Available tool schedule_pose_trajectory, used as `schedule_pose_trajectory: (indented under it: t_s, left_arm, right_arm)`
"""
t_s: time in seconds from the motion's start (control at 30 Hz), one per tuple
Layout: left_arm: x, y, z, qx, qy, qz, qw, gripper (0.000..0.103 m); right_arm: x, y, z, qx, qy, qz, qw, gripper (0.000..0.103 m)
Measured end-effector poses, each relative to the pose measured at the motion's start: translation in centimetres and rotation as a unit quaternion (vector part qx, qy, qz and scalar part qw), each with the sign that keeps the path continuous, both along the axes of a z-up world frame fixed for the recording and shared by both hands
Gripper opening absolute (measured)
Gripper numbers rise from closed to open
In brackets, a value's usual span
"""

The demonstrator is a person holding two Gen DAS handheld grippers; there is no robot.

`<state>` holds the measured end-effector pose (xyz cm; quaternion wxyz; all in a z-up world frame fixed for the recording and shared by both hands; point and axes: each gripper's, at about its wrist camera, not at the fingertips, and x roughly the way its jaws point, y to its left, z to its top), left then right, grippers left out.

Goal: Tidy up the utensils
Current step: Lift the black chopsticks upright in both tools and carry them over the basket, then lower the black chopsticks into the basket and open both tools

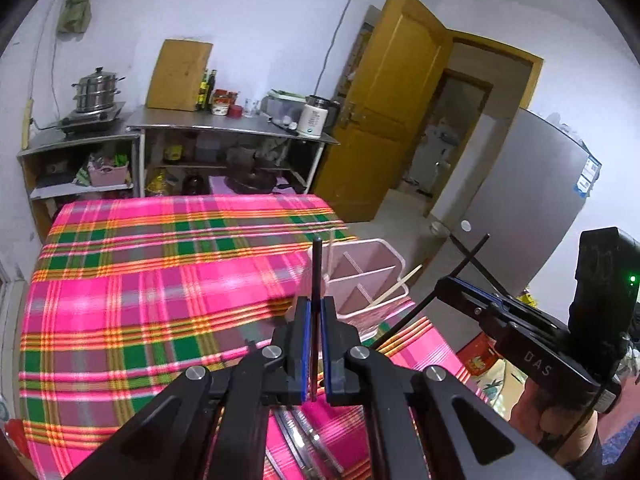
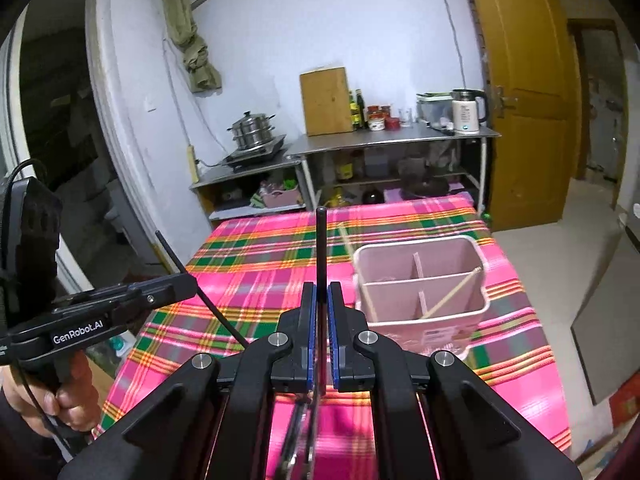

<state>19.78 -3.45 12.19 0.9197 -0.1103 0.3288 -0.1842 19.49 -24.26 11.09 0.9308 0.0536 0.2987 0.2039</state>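
My left gripper [image 1: 316, 304] is shut on a black chopstick [image 1: 317, 268] that points up and forward. It also shows in the right wrist view [image 2: 188, 280] at the left, with its chopstick [image 2: 176, 258] slanted. My right gripper [image 2: 321, 292] is shut on another black chopstick [image 2: 321, 248]; it shows in the left wrist view [image 1: 444, 284] at the right with its chopstick [image 1: 472, 256]. A pink divided utensil holder [image 2: 424, 280] stands on the plaid tablecloth [image 2: 260, 264] with two light wooden chopsticks [image 2: 452, 294] in it. The holder also shows in the left wrist view [image 1: 368, 276].
Shiny utensils [image 1: 304, 436] lie on the cloth under my left gripper. Steel shelves with a steamer pot [image 1: 96, 90], a cutting board [image 1: 178, 74] and a kettle [image 1: 316, 118] stand beyond the table. An open yellow door [image 1: 388, 100] and a grey fridge [image 1: 520, 196] are to the right.
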Motion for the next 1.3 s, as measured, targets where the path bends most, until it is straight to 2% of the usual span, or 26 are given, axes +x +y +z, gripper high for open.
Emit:
schedule_pose_trajectory:
  t_s: [0.47, 0.67, 0.87, 1.3]
  left_arm:
    - [4.6, -3.0, 5.7, -0.016, -0.046, -0.017, 0.9987, 0.004]
    - [6.4, -4.0, 6.5, -0.015, -0.059, -0.016, 0.9980, 0.004]
    - [8.4, -4.9, 4.5, -0.007, -0.042, -0.015, 0.9990, 0.004]
    - [10.8, -5.0, -2.0, 0.013, 0.001, -0.007, 0.9999, 0.004]
  right_arm:
    - [2.2, -4.5, 4.8, 0.009, -0.050, -0.049, 0.997, 0.005]
    - [3.6, -5.8, 6.2, 0.017, -0.067, -0.065, 0.996, 0.005]
    - [5.5, -5.7, 5.5, 0.018, -0.065, -0.070, 0.995, 0.005]
    - [8.7, -5.2, -1.4, 0.007, 0.001, -0.077, 0.997, 0.006]
